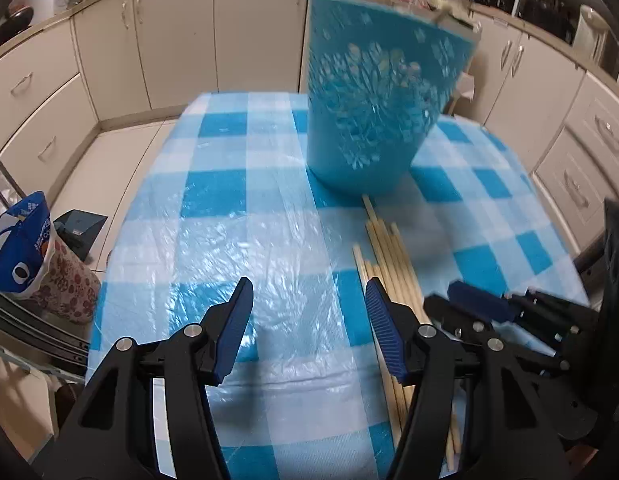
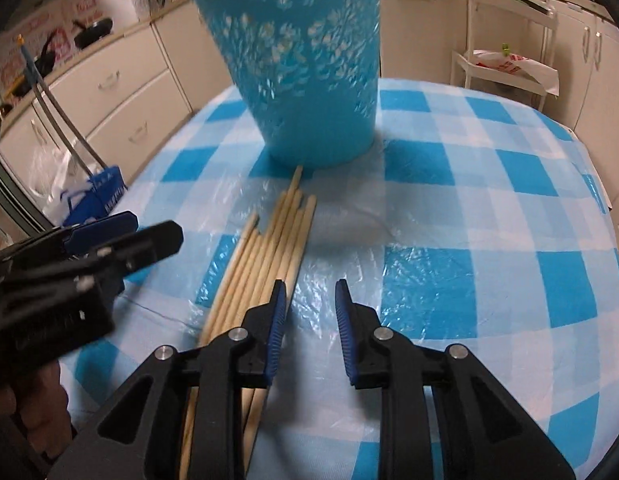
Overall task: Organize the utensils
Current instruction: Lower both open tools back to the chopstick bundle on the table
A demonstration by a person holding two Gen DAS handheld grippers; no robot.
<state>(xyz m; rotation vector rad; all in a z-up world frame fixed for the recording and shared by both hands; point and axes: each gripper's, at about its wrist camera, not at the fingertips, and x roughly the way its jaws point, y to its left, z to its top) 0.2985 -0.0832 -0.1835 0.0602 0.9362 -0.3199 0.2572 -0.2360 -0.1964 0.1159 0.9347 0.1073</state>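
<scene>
Seemingly mid-approach, both the left gripper (image 1: 309, 292) and right gripper (image 2: 309, 292) hang spread and empty over the chopsticks (image 2: 269, 248), which next need pinching for the basket (image 2: 309, 80).

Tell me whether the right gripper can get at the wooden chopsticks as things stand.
Probably yes. The right gripper is open and empty, just right of the wooden chopsticks, which lie bare on the checked tablecloth. The blue basket stands beyond their tips, and the left gripper hovers to their left, not over them.

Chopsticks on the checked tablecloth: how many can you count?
About 8 chopsticks, in one bundle below the blue basket, beside the right hand-held gripper; overlapping ends may hide more.
</scene>
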